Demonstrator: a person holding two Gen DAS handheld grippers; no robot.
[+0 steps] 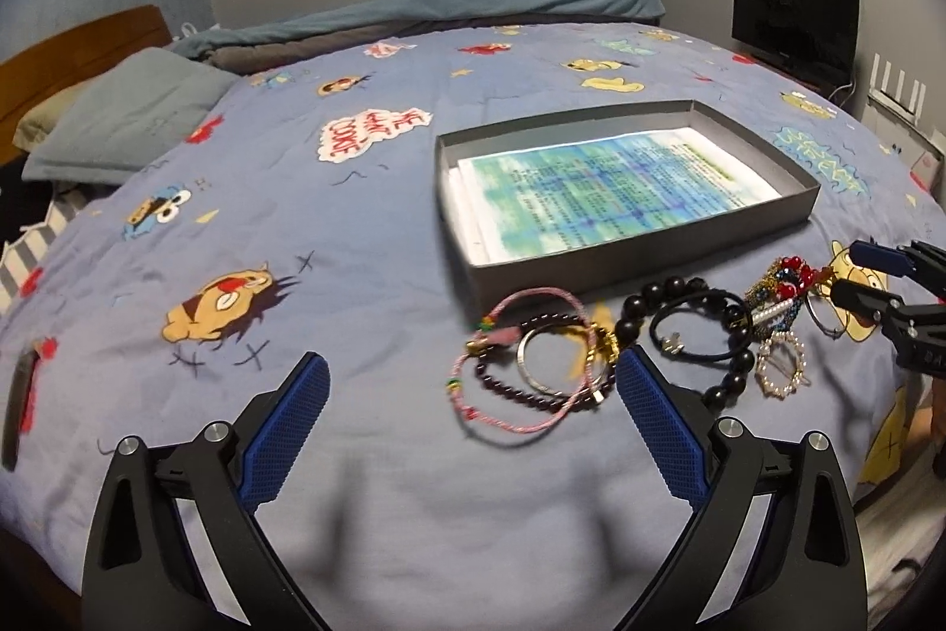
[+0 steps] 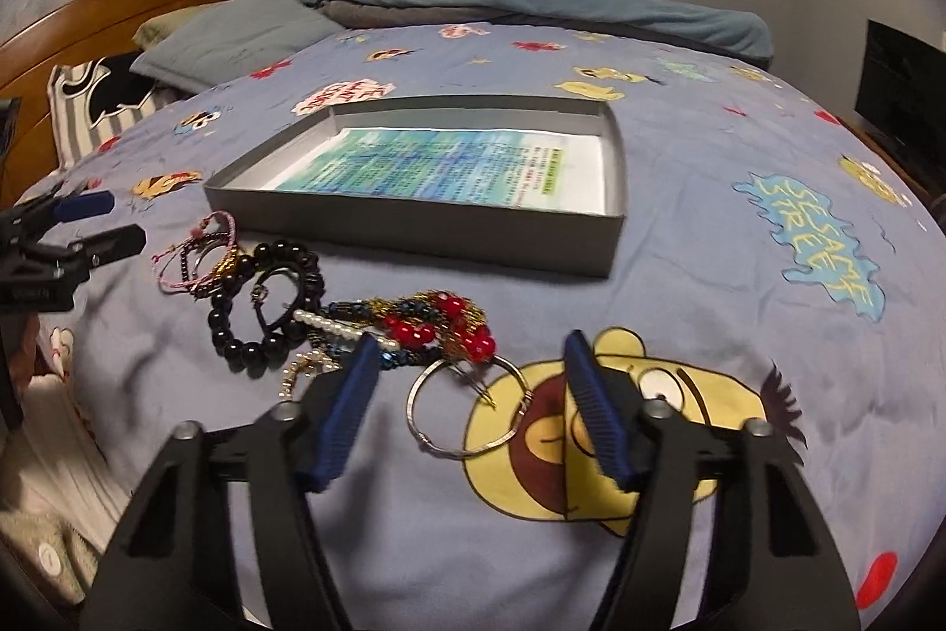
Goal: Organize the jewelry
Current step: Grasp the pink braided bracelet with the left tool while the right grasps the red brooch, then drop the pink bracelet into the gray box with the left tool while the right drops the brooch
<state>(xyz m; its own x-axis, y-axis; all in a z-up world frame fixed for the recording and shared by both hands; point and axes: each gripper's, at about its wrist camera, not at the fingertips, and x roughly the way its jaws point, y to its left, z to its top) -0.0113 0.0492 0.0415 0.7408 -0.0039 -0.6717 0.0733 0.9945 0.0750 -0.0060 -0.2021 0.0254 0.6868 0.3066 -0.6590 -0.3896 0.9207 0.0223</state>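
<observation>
A blue cartoon-print bedspread [image 1: 366, 229] carries one shallow grey cardboard box lid [image 1: 644, 255], open side up, lined with one printed blue-green paper sheet [image 1: 609, 184]. The jewelry lies on the bedspread in a loose row just in front of the box lid, none of it inside.

Counted items, from the left in the left wrist view:
- one pink braided cord bracelet [image 1: 520, 421];
- one bracelet of small dark maroon beads [image 1: 508, 385], overlapping the pink cord;
- one plain silver bangle [image 1: 547, 382], lying across both;
- one bracelet of large black round beads [image 1: 668, 291];
- one black elastic band with a small silver charm [image 1: 689, 332], inside the black bead ring;
- one small pearl-bead ring [image 1: 780, 371];
- one tangled cluster of red beads with gold and blue chain [image 2: 455, 320];
- one thin silver wire hoop [image 2: 467, 409], touching the red cluster.

Two handheld grippers with black arms and blue pads are in view. The left gripper [image 1: 473, 394] stands wide open and empty above the bedspread, with the pink cord group between and beyond its fingertips. The right gripper [image 2: 470, 362] has its jaws parted on either side of the silver wire hoop; the pads do not touch it.

Background: one wooden headboard [image 2: 148, 4], two pillows [image 1: 118, 116], one dark screen [image 1: 795, 16].
</observation>
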